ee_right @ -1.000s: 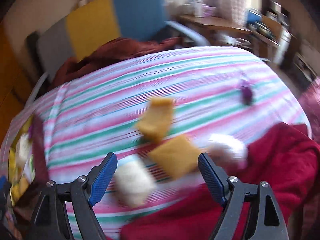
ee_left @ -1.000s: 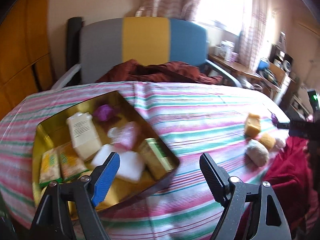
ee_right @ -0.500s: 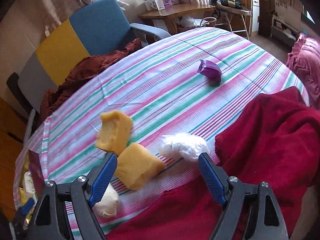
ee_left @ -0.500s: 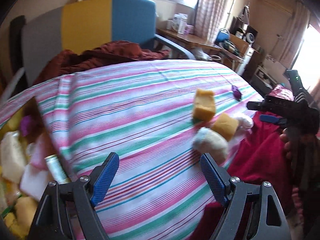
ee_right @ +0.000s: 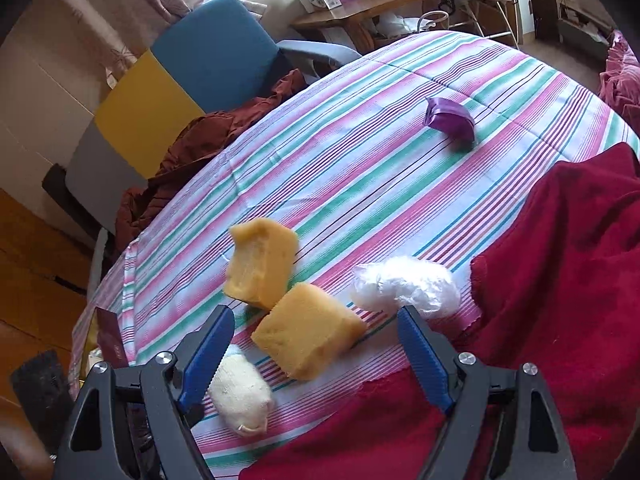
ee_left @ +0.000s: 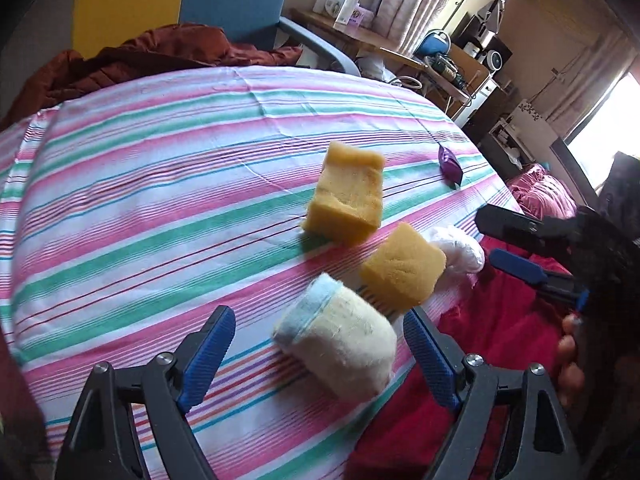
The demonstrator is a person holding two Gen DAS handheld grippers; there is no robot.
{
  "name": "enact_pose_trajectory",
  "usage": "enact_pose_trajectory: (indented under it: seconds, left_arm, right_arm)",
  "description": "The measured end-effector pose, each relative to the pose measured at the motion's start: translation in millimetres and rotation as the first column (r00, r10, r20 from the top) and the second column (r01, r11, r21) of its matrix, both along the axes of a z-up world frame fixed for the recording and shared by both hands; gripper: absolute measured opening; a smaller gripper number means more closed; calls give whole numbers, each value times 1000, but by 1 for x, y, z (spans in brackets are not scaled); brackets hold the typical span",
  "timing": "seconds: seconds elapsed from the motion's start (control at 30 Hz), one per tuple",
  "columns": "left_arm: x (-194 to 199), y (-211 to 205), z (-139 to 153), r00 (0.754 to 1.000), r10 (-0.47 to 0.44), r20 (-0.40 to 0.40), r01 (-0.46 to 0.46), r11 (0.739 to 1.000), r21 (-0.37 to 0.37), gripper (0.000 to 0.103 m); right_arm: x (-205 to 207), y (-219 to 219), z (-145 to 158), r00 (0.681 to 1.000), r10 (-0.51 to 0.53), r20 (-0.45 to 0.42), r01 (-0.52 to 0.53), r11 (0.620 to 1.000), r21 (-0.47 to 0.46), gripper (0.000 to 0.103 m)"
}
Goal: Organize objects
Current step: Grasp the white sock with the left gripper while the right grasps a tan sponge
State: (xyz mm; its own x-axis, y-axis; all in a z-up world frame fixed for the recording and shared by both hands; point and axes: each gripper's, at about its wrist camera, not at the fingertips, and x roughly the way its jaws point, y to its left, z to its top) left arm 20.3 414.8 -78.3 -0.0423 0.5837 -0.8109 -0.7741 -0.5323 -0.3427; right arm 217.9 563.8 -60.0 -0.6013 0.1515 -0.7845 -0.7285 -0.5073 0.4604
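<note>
Right wrist: red cloth (ee_right: 560, 280) beside sponges (ee_right: 308, 336).

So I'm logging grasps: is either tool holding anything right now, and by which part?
Nothing is held. The left tool is opening around the white roll without pressing it; the right tool is open above a sponge.

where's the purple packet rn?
The purple packet lies alone on the striped tablecloth, far side of the right wrist view, beyond the white plastic wad and the two yellow sponges, clear of the red cloth.
</note>
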Motion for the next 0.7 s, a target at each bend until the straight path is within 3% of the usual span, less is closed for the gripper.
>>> enact_pose_trajectory:
  seconds: [0.1, 0.13, 0.17, 0.23, 0.37, 0.5, 0.57, 0.7]
  left_arm:
    - [-1, 16, -16, 1000, -4, 19, 5, 999, -32, 85]
    - [-1, 19, -22, 999, -16, 28, 17, 999, -48, 79]
    - [1, 19, -28, 998, -40, 50, 42, 998, -36, 76]
    - [6, 13, -26, 998, -65, 20, 65, 998, 12, 66]
    - [7, -6, -21, 997, -70, 13, 70, 997, 36, 62]
    - [-4, -36, -21, 999, -33, 21, 33, 999, 43, 62]
    - [-9, -53, -22, 1000, -5, 28, 3, 999, 48, 63]
    - [-19, -78, -25, 998, 37, 42, -40, 996, 78, 63]
  right_arm:
    - [0, 0, -1, 1000, 7, -10, -7, 1000, -11, 85]
    - [0, 0, -1, 1000, 9, -12, -9, 1000, -15, 85]
    - [0, 0, -1, 1000, 10, -14, -10, 1000, -16, 85]
    - [0, 1, -1, 1000, 12, -16, -13, 1000, -21, 85]
    - [-2, 2, -3, 1000, 11, 3, -11, 999, -32, 85]
    - [-9, 0, -3, 996, 12, 83, -12, 1000, -8, 85]
    - [-17, -1, -2, 991, 21, 131, -23, 1000, 15, 85]
    - [-44, -4, 1, 988, 47, 147, -53, 998, 39, 85]
